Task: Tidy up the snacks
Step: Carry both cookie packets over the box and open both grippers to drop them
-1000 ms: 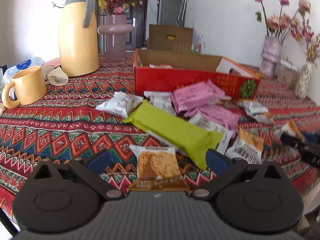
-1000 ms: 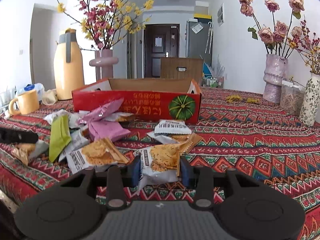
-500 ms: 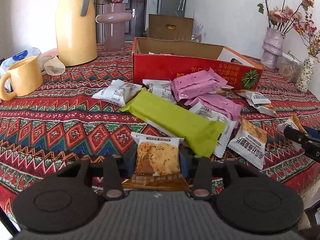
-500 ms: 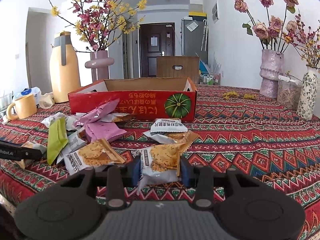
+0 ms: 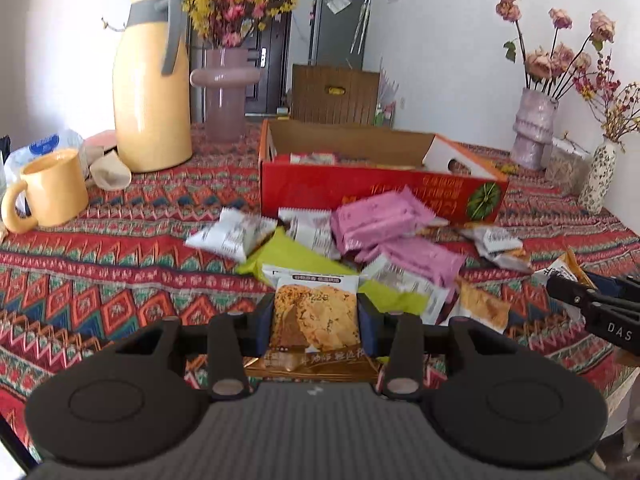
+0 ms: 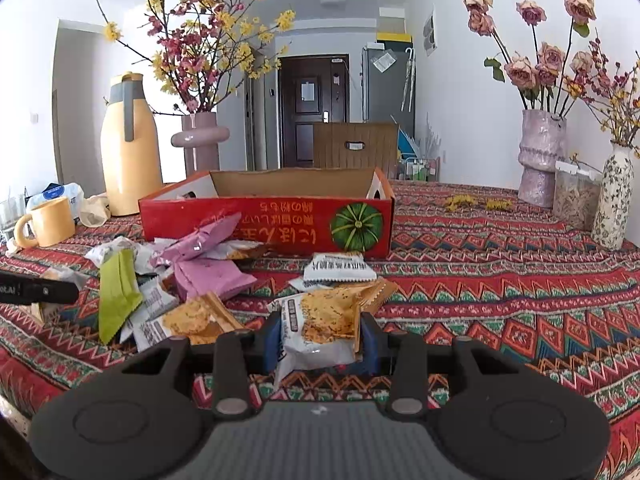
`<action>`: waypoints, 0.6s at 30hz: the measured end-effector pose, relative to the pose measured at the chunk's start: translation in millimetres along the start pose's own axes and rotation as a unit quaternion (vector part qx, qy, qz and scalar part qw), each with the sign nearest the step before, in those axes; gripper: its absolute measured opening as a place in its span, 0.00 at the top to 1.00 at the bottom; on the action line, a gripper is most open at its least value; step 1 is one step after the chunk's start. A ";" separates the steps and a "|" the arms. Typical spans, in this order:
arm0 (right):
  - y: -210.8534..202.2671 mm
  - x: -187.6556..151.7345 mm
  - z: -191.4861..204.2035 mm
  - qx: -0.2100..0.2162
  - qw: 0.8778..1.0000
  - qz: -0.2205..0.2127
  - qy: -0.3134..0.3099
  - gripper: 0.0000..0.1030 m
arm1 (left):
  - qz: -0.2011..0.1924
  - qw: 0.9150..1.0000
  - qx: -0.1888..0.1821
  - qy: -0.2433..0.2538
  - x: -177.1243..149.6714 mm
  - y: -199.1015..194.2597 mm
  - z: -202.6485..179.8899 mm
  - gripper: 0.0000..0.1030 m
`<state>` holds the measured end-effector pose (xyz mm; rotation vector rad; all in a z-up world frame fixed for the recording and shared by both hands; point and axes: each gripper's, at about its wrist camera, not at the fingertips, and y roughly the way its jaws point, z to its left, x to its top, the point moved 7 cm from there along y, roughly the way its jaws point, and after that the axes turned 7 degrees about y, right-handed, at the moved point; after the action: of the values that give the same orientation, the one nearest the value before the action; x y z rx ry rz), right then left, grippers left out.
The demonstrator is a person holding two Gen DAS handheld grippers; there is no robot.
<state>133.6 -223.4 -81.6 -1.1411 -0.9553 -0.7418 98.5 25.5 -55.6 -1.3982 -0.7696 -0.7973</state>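
Cracker packet (image 5: pixel 316 316) clamped between left hand-held gripper (image 5: pixel 316 322) pads, above the snack pile (image 5: pixel 360 240). Second packet (image 6: pixel 320 326) pinched in right hand-held gripper (image 6: pixel 321 338). Red box (image 6: pixel 268 216) behind, on patterned desk (image 6: pixel 500 280).

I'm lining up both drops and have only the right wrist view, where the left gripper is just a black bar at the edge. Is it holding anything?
Observer: Yes. The left gripper is shut on a biscuit packet, with one pad against each side.
Operator: Good. My right gripper has its own snack packet for the red box, but I see only the box's walls. Is it empty?
Observer: No. At least one white packet lies inside it, near the end on the jug's side.
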 end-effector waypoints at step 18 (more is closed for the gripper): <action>22.9 69.1 14.3 0.008 0.998 -0.064 0.001 0.62 | -0.051 0.999 -0.003 -0.003 73.6 19.6 -5.9 0.59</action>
<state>179.4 -204.4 -26.4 -1.0718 -1.0372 -0.8363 154.2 17.8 -3.9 -1.3771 -0.8488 -0.8746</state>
